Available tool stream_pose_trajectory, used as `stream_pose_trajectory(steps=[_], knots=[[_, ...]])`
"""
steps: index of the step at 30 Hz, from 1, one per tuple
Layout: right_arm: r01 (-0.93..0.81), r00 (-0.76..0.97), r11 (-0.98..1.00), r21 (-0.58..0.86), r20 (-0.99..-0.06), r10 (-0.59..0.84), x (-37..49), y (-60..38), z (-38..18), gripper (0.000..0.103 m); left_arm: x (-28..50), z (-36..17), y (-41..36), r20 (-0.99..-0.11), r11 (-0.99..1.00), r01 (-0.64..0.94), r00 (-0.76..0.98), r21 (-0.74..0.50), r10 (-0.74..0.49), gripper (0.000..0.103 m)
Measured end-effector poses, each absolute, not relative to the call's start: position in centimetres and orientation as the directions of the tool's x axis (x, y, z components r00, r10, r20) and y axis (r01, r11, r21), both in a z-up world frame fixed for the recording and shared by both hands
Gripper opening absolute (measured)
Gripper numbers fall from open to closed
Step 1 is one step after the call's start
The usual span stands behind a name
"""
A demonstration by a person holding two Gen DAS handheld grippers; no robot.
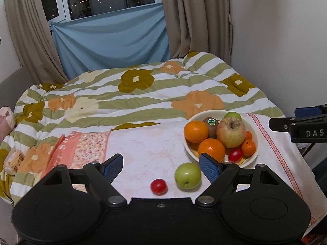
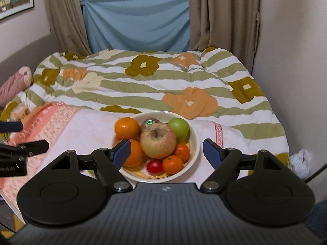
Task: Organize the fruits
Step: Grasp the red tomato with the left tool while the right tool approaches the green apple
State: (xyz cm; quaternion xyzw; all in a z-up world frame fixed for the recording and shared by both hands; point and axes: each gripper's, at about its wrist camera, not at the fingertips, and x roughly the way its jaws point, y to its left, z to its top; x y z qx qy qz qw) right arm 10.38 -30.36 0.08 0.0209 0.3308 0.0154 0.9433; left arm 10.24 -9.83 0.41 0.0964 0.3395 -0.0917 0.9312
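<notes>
**Nearly sorted: two fruits left outside the bowl**

Still on the pale pink cloth (image 1: pixel 143 143) lie a round green apple (image 1: pixel 187 176) and a small red cherry tomato (image 1: pixel 158 186), just beside the heaped cream ceramic bowl (image 1: pixel 253 153). The left gripper (image 1: pixel 161 167) hangs wide open and empty above them; the right gripper (image 2: pixel 166 152), equally spread and empty, faces the bowl. The pile looks crowded, so an added apple might roll off, and the tomato could squash under a hard pinch.

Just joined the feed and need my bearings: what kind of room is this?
Most likely a bedroom: a flowered quilt spread over a bed, curtains at a night window, and a bowl of fruit on a cloth-covered surface.
</notes>
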Motion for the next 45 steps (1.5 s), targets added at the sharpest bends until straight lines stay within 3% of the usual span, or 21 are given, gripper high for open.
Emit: stream_pose_trajectory(steps=[4,8,12,28,39,43,45], knots=[[0.008,0.787,0.999,0.051,-0.616,0.025,9.0,-28.1,1.5,0.103,9.4,1.1,-8.2,-0.639,0.962,0.247,0.760,0.116,-0.118,0.087],[0.024,0.798,0.997,0.069,-0.602,0.022,7.8,-25.8,2.3,0.103,8.5,1.5,-6.5,-0.623,0.956,0.259,0.773,0.134,-0.122,0.097],[0.036,0.788,0.996,0.084,-0.615,0.023,7.5,-23.4,2.3,0.103,8.2,0.9,-4.7,-0.632,0.948,0.282,0.764,0.146,-0.130,0.100],[0.180,0.730,0.972,0.149,-0.683,-0.030,8.4,-17.4,-3.6,0.103,10.6,-5.5,-0.4,-0.718,0.861,0.493,0.643,0.123,-0.266,0.100],[0.261,0.714,0.946,0.191,-0.697,-0.057,10.4,-16.3,-9.1,0.103,14.8,-11.1,-1.9,-0.732,0.763,0.638,0.570,0.107,-0.373,0.077],[0.283,0.723,0.931,0.229,-0.689,-0.050,11.0,-16.7,-10.5,0.103,16.1,-12.5,-3.0,-0.728,0.728,0.677,0.553,0.109,-0.405,0.074],[0.288,0.725,0.929,0.232,-0.686,-0.054,11.5,-16.9,-11.1,0.103,16.5,-13.2,-3.5,-0.727,0.715,0.691,0.544,0.106,-0.418,0.067]])
